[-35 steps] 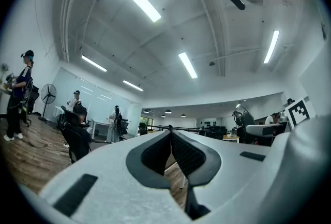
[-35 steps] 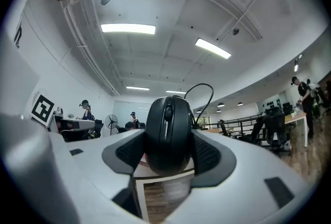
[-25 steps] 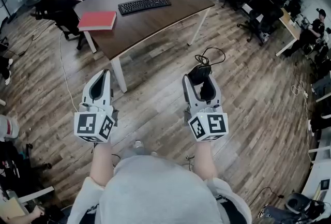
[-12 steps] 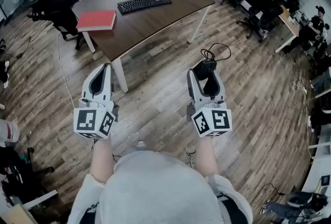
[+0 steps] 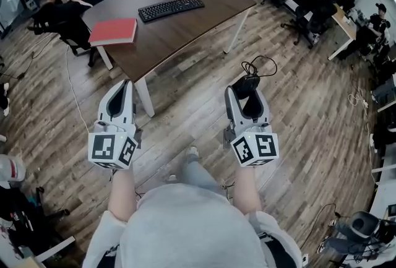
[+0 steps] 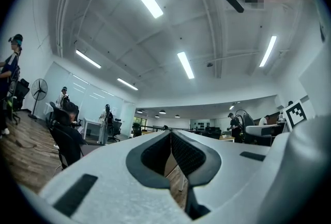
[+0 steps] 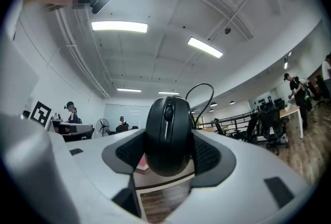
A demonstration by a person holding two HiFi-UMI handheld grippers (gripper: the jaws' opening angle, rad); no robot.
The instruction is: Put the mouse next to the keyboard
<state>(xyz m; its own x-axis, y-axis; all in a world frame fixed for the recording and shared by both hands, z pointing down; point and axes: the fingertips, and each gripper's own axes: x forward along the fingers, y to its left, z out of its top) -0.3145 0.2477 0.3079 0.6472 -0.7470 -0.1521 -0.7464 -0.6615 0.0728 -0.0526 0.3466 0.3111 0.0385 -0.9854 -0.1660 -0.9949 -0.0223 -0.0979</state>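
- The table (image 5: 185, 25) stands well ahead of the person, across open wooden floor. The mouse is not yet over it, so a slip now would likely drop it on the floor. Only the head view shows the whole table top.
- The keyboard (image 5: 171, 8) lies toward the far side of the table, with a red book (image 5: 114, 31) apart at its left. A hasty set-down could bump the keyboard.
- The right claw (image 5: 246, 99) is clamped on the mouse's sides. The right gripper view shows this hold plainly, while the head view shows little of it.
- The left claw (image 5: 125, 86) has its jaws together with nothing between them, as the left gripper view confirms.
- The mouse (image 7: 169, 135) is rounded and smooth and is pinched only at its flanks, so I judge it could squirm out.
- The cable (image 5: 260, 65) hangs in a loose coil beyond the mouse and could snag a table leg or edge. The head view shows the whole coil, but the right gripper view shows only one arc.
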